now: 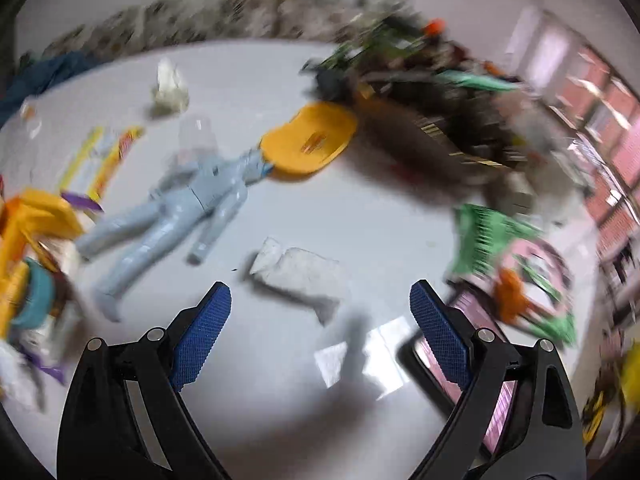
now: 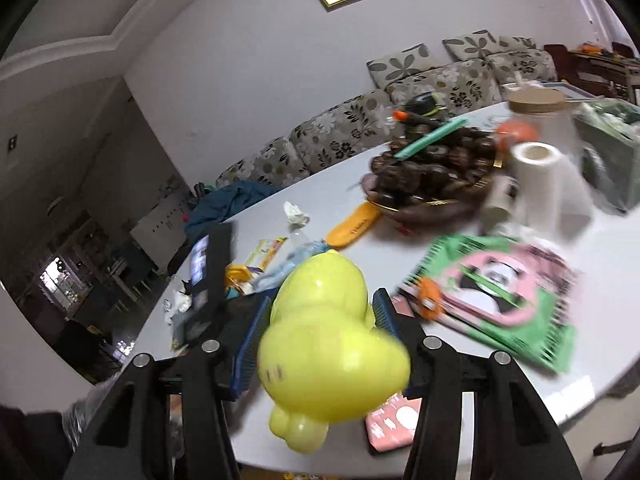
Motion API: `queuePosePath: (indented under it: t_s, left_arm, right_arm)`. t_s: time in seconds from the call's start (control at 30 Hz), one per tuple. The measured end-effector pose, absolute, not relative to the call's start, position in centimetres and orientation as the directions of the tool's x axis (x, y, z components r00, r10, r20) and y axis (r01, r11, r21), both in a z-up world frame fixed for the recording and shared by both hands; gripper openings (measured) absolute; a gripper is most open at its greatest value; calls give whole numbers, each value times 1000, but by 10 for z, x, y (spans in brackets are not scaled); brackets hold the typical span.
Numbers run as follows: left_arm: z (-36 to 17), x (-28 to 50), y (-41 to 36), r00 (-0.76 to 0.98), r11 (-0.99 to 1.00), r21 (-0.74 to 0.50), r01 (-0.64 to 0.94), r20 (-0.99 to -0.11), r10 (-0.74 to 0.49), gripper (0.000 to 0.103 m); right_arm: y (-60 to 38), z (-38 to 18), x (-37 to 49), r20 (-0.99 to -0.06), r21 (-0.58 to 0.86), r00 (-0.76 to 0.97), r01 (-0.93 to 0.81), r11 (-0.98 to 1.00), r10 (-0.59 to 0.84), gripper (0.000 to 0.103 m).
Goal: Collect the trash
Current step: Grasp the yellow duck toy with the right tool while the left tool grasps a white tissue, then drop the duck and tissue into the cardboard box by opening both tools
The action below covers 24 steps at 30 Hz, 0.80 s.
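Right gripper (image 2: 318,332): jaws clamped on a yellow duck (image 2: 324,344), held up off the surface (image 2: 592,320), prob. to carry it away. Left gripper (image 1: 320,320): jaws wide apart, nothing in them, low over the surface and aimed at a white tissue (image 1: 298,276) just ahead, likely the next trash. Farther back: a blue doll (image 1: 176,208), another tissue wad (image 1: 170,90).
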<state>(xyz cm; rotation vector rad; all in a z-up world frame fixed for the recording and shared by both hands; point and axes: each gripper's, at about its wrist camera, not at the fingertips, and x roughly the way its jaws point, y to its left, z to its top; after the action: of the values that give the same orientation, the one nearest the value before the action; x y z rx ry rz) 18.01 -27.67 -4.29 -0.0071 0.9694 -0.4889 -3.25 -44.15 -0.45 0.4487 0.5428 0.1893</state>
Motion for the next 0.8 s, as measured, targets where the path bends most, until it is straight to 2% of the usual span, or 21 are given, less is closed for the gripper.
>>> queuePosePath:
  t_s: [0.07,0.1,0.13,0.23,0.3,0.43,0.57,0.7,0.8]
  left_arm:
    - [-50,182,-285,523,922,-135,364,-789,-322,82]
    - [-51,180,-289,546,923,-85,376,-784,-295,68]
    - [-52,180,-289,553,920,-62,387,-782,-285,43]
    - [-49,173,-276,534,899,-94,427,-776,-335,37]
    - [-42,160,-259,527,884,-131,449,-760,-380,33]
    - [-7,102,-207,550,848,-158,505,-699,-458,33]
    - [19,-2,-138,611,820,-44,570,-645,-459,36]
    - [2,-77,-86,611,811,33,584,-676,-413,39]
    - [-33,-119,-52,571,824,32,566,-736,-364,39]
  right_arm:
    - [-446,-11,-38,-452,460,845,-53,886,285,52]
    - [-448,-14,-39,-452,460,845,-56,886,288,52]
    - [-447,-19,-40,-452,458,844,-60,887,290,52]
    - [-442,-23,-40,-441,470,841,-80,879,312,52]
    - [-434,-25,-44,-434,480,834,-107,871,341,52]
    - [-403,-28,-50,-435,473,794,-199,858,424,52]
    - [-354,-32,-65,-456,435,719,-334,836,524,52]
    - [-289,-56,-91,-538,415,548,-489,767,640,52]
    - [-250,-89,-100,-613,437,404,-541,718,678,52]
